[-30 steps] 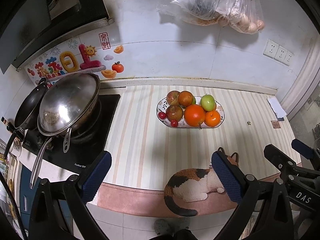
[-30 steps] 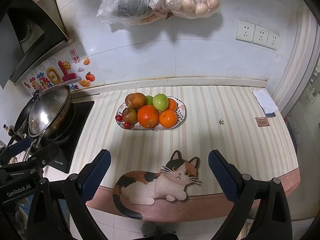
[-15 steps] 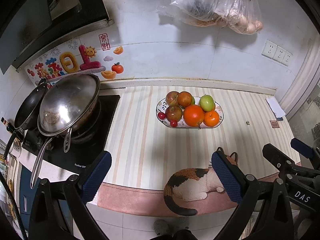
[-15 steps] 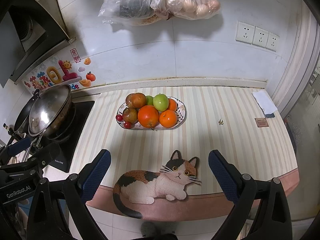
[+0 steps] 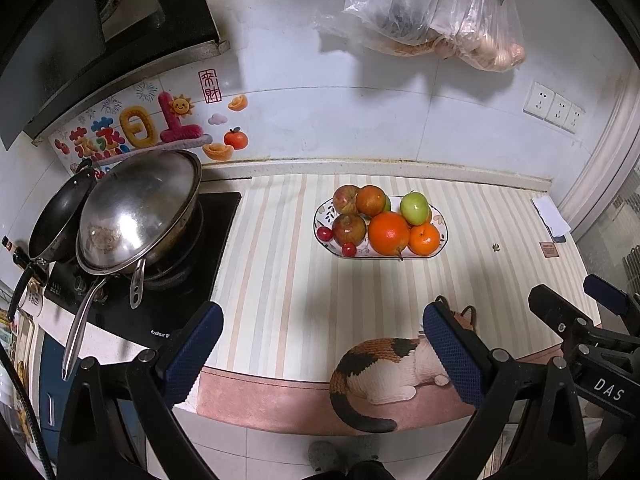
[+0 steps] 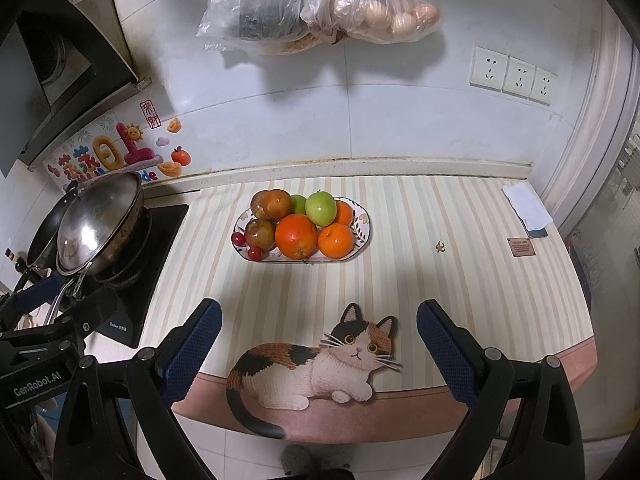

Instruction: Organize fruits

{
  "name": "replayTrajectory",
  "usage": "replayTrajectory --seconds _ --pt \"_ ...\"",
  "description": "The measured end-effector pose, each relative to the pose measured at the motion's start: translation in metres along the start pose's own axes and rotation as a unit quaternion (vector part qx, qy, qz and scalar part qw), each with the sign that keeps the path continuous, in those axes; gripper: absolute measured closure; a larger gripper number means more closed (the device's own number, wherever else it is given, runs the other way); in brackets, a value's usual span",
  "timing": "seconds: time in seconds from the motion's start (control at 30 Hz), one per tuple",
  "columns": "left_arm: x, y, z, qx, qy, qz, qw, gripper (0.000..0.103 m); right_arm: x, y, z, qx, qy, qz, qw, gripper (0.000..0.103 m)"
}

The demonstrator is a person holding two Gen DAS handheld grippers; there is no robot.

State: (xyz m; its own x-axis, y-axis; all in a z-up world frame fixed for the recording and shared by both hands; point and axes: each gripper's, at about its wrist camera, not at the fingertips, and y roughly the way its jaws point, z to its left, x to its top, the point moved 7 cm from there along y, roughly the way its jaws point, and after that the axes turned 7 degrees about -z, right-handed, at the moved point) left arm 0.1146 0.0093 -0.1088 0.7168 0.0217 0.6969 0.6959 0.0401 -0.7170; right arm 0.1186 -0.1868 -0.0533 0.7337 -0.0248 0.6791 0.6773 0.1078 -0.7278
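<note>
Jaws of both grippers are spread wide with nothing held: left gripper and right gripper are poised above the near edge of the worktop, well apart from the fruit.

Worktop: covered by a pale striped mat, with a pink border along the front.

Stove: black, set at the left end of the worktop.

Wok: steel, tilted, seated on the stove; a darker pan is leaned just behind it.

Plastic bags: hung on the wall above the worktop; eggs are seen in one.

Cat motif: calico, printed at the front of the mat, seen between the right gripper's fingers.

Fruit plate: oval, patterned rim, placed mid-worktop toward the wall.

Contents, piled and touching:
- large orange, front centre
- smaller orange, beside it to the right
- green apple, behind these
- reddish apples, left side and rear
- two cherries, at the front left rim

Wall sockets: three, mounted at the right.

White cloth: laid at the far right corner.
</note>
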Motion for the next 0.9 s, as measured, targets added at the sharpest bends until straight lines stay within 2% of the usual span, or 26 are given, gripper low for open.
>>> replayTrajectory --seconds 0.9 --pt "0.0032 0.0005 0.0029 -0.003 0.004 -0.007 1.0000 0.001 0.0019 0.0008 0.0011 -0.001 0.004 -0.002 1.000 0.003"
